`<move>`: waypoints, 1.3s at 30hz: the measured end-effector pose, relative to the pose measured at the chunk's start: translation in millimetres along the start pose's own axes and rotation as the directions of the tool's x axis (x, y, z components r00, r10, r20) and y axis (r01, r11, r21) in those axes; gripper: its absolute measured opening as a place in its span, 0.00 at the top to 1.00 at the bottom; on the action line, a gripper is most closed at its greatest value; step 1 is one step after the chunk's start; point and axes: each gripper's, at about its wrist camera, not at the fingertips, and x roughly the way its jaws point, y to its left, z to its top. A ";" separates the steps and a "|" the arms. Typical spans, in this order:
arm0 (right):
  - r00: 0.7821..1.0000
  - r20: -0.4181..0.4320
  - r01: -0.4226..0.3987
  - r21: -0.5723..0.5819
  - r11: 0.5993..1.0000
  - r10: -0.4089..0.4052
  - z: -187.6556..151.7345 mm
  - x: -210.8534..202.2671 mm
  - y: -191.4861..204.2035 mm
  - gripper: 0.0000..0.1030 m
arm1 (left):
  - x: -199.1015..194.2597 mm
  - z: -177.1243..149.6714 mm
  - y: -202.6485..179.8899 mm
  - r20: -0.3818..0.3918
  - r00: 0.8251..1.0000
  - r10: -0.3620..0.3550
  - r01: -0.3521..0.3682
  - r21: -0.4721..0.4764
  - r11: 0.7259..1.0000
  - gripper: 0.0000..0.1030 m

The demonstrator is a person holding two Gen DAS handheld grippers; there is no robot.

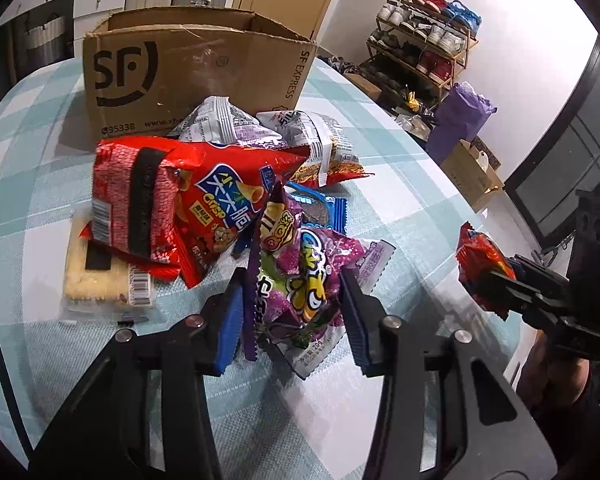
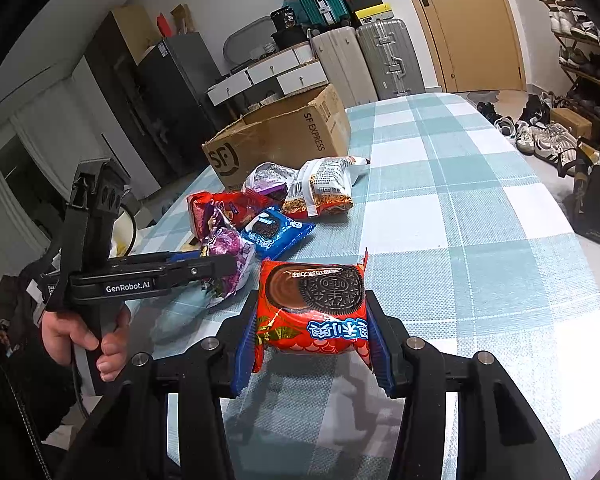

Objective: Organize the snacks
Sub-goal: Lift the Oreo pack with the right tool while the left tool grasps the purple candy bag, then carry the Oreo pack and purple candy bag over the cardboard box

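My left gripper (image 1: pixel 292 312) is shut on a crumpled purple snack bag (image 1: pixel 300 272), its blue pads (image 1: pixel 230 320) pressing both sides just above the checked tablecloth (image 1: pixel 400 184). From the right wrist view the same gripper (image 2: pixel 228 268) clamps the purple bag (image 2: pixel 230 244) at the near edge of the snack pile. My right gripper (image 2: pixel 312 320) is shut on a red Oreo pack (image 2: pixel 312 304), held above the cloth; it also shows at the right as the gripper (image 1: pixel 496 284) with the red pack (image 1: pixel 480 264). An open SF cardboard box (image 1: pixel 180 72) stands behind the pile.
The pile holds a red crisp bag (image 1: pixel 172 208), a blue Oreo pack (image 1: pixel 320 208), a pale cracker pack (image 1: pixel 96 276) and grey-white packets (image 1: pixel 220 120). A shoe rack (image 1: pixel 424 40) and boxes stand on the floor beyond the table's right edge. Suitcases (image 2: pixel 384 56) line the far wall.
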 end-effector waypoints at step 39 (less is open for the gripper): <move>0.989 0.112 -0.065 -0.243 0.968 0.095 136.6 31.9 77.7 0.53 | -120.6 73.3 45.5 0.159 0.985 -0.073 0.075 -0.010 0.997 0.59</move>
